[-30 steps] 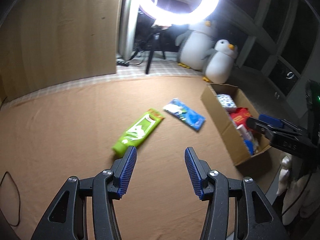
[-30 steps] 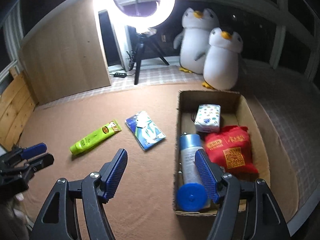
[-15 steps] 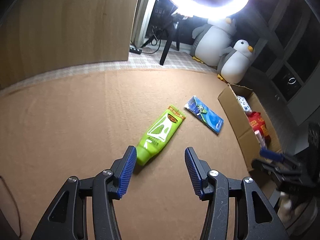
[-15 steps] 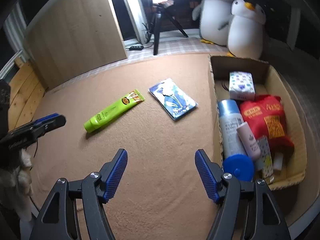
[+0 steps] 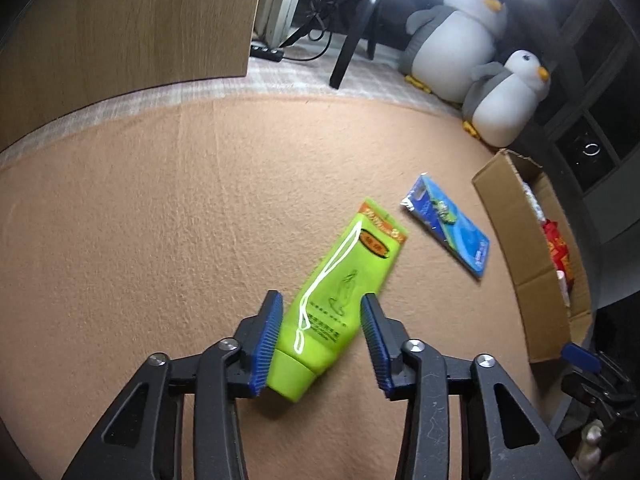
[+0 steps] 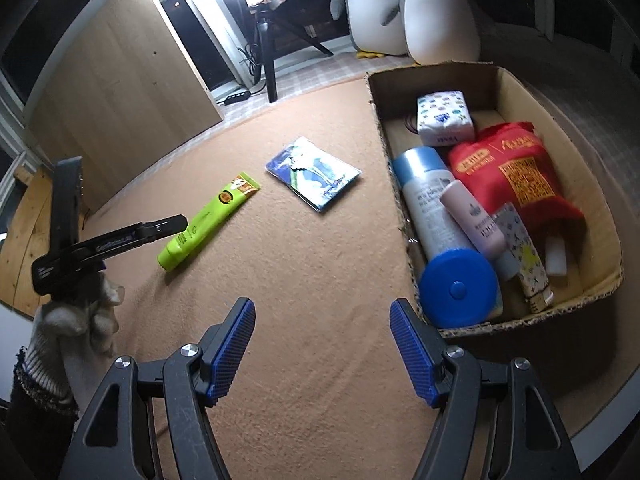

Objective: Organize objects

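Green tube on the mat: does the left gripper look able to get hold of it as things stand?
Probably yes. The green tube lies flat, its cap end already between the left gripper jaws, which have just been closing. Nothing lies on it, and the blue packet sits clear of it.

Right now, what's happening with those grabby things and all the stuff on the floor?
A person is tidying things into a cardboard box. The left gripper has come down around the green tube lying on the brown mat, its jaws just closing in, though the right pad is not yet touching. The right gripper hangs open over bare mat beside the box. A blue packet also lies outside the box.
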A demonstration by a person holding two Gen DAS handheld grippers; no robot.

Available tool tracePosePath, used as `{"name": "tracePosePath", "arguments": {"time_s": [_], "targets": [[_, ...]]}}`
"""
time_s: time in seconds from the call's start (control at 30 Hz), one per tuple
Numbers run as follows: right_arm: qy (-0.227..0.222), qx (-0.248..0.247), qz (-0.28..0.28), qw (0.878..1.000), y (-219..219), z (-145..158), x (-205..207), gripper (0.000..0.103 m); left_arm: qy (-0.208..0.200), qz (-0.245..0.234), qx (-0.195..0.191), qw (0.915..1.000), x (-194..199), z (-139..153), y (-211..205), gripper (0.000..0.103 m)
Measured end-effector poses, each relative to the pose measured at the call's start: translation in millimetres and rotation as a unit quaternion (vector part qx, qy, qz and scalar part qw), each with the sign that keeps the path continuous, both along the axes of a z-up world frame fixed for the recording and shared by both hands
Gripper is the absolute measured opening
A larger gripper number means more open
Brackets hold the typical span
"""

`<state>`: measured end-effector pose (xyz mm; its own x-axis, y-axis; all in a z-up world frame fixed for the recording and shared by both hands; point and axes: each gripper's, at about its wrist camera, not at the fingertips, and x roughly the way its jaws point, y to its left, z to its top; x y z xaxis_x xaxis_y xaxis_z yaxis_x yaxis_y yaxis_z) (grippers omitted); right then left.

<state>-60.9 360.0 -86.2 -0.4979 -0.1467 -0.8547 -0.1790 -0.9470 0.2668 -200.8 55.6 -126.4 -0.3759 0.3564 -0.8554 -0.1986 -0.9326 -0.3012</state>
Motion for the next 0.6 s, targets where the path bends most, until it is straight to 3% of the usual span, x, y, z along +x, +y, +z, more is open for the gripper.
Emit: {"name": "tracePosePath", "arguments": {"time_s": [0.17,0.6], "targets": [[0.003,0.001,0.004,1.0,0.2,2.1,0.2,0.066,-0.008,-0.002,0.001,1.0,1.6,-8.6,-2.4,0.028],[0.0,-0.01,0.034,0.999,-13.7,0.0,-11.1,0.066,-0.02,0.033,0.041,0.9984,46.1,-13.4,-2.8,0.027]]}}
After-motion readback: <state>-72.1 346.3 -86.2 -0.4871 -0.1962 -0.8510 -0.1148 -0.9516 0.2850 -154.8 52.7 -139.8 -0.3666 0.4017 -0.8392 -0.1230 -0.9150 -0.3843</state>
